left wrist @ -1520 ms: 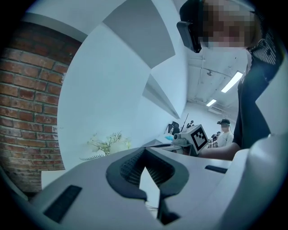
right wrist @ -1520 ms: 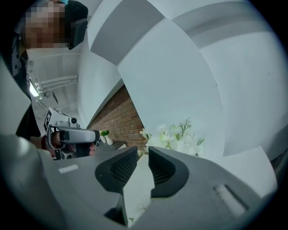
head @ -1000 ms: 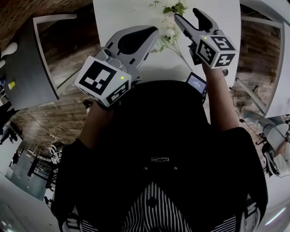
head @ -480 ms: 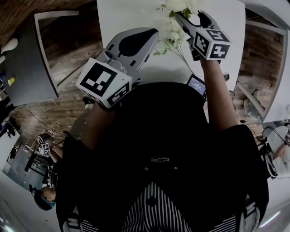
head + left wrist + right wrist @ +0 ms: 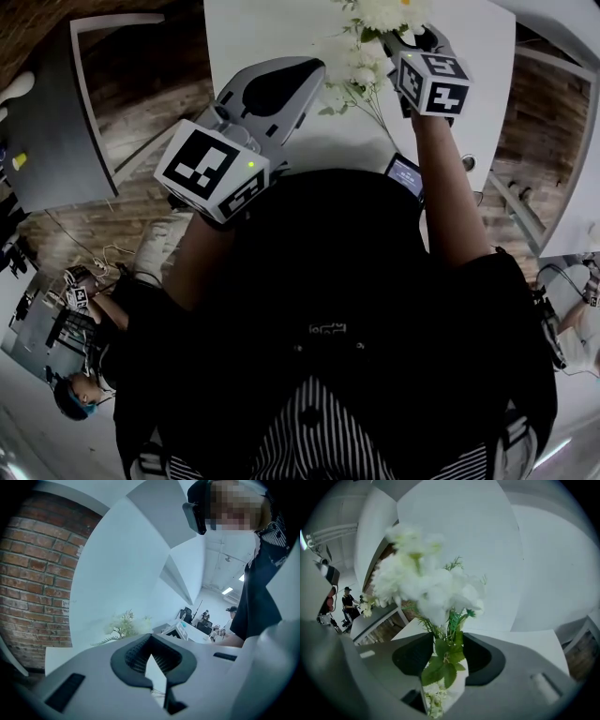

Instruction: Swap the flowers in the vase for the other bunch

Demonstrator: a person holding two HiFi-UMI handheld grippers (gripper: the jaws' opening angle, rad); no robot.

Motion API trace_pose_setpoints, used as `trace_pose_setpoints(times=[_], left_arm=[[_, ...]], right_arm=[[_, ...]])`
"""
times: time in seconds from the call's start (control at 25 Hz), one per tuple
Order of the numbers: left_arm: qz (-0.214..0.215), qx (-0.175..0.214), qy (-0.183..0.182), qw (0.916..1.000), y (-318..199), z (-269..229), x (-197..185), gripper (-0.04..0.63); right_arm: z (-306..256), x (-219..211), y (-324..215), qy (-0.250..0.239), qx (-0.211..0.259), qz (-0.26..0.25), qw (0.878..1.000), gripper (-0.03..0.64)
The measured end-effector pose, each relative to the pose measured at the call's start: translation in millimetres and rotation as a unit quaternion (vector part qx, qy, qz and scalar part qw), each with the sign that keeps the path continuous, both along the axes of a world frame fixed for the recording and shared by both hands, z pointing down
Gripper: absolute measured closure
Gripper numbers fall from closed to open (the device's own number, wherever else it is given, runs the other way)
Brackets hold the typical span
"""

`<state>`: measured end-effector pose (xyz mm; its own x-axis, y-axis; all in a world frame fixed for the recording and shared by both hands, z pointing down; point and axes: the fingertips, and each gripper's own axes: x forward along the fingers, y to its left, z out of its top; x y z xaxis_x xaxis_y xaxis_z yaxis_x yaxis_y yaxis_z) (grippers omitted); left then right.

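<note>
Head view: I am seeing the white flowers (image 5: 380,13) cut off at twelve o'clock, with the right gripper (image 5: 410,39) covering their stems. The phone (image 5: 406,175) screen is too small to read.

Left gripper view: the left gripper (image 5: 150,638) is sitting pinched together and empty, with blurred greenery (image 5: 123,623) at eleven o'clock.

Right gripper view: the jaws have just been closing and are standing apart around the leafy stems (image 5: 446,660). The second bunch (image 5: 435,704) is lying cropped at six o'clock.

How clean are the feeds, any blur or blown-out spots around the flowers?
Right gripper view: the flowers are soft and washed out near the lens, only their lower leaves sharp. Head view: the table is blown out white, the rest dark. Left gripper view: brick wall crisp, edges bowed by the lens.
</note>
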<state>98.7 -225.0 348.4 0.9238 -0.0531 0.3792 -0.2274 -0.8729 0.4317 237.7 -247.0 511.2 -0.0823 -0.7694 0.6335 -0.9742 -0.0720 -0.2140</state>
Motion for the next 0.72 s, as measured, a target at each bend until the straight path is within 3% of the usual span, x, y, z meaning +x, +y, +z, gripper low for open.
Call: trace_pose_setpoints(times=[0.12, 0.32, 0.72], left_arm=[[-0.007, -0.001, 0.0, 1.0, -4, 1, -2, 0.589], [-0.01, 0.004, -0.002, 0.9999, -6, 1, -2, 0.589], [-0.003, 0.008, 0.001, 1.0, 1, -6, -3, 0.589]], right_arm=[[0, 7, 4, 0.024, -0.003, 0.008, 1.0, 0.5], [-3, 11, 8, 0.032, -0.004, 0.014, 0.999, 0.563], [-20, 5, 16, 0.056, -0.001, -0.001, 0.998, 0.581]])
